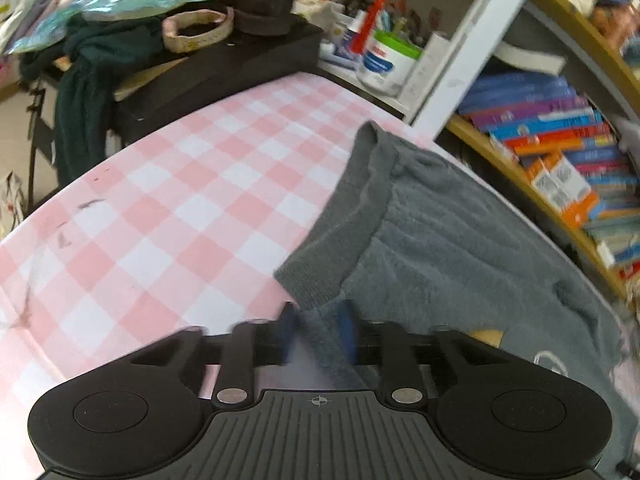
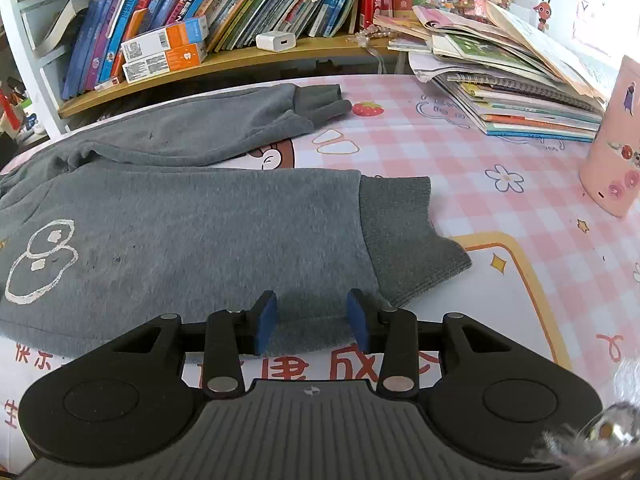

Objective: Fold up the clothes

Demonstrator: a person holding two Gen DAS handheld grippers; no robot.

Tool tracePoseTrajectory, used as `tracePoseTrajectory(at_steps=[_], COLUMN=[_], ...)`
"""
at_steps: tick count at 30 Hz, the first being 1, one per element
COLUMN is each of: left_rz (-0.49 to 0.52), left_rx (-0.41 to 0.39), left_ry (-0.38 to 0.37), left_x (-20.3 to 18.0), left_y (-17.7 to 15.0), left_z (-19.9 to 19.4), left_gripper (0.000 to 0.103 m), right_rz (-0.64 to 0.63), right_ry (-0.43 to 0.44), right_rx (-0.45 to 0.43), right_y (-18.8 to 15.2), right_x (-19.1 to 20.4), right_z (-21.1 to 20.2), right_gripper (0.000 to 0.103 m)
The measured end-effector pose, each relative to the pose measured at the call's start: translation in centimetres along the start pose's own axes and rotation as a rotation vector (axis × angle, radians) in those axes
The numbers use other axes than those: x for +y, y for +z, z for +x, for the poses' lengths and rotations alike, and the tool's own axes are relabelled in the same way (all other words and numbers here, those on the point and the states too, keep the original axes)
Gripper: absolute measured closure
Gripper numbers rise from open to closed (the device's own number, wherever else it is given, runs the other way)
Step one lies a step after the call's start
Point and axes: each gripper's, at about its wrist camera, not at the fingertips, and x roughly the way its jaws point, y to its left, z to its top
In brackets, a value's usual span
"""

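Observation:
Grey sweatpants [image 2: 180,232] lie flat on the pink checked tablecloth [image 1: 180,184], legs pointing right, with a white print [image 2: 40,260] near the hip. The near leg ends in a ribbed cuff [image 2: 404,240]; the far leg [image 2: 208,128] lies behind it. My right gripper [image 2: 312,320] is open, its blue pads [image 2: 266,320] straddling the near edge of that leg without pressing it. In the left wrist view the ribbed waistband [image 1: 352,208] runs up from my left gripper [image 1: 317,332], whose blurred blue pads have a corner of the grey fabric pinched between them.
A stack of books and notebooks [image 2: 520,92] and a pink cylinder [image 2: 612,152] stand at the right. A bookshelf [image 2: 200,12] runs along the table's back edge. At the left end are a dark box with clothes [image 1: 224,64], a white jar [image 1: 388,64] and a white post [image 1: 476,40].

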Motion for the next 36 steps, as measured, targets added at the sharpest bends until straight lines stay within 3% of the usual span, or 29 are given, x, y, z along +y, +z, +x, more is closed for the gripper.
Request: tracePoseTrajectory(at_steps=[22,29,36], left_rz=[-0.009,-0.018,0.068], left_rx=[0.019,0.009,-0.047], left_ry=[0.003,-0.017,-0.027], left_x=[1.0,1.2,-0.3], left_y=[-0.2,-0.2,0.1], left_z=[-1.1,-1.9,-3.7], left_gripper=[0.088,0.081,0.074], right_rz=[-0.027,-0.029,-0.025], right_ry=[0.011,0.016,0.02], right_rx=[0.009,0.011,0.009], right_y=[-0.1,0.0,0.2], right_x=[0.3,0.2,0.5], right_z=[0.1,0.2,-0.1], right_gripper=[0.062,0.061,0.06])
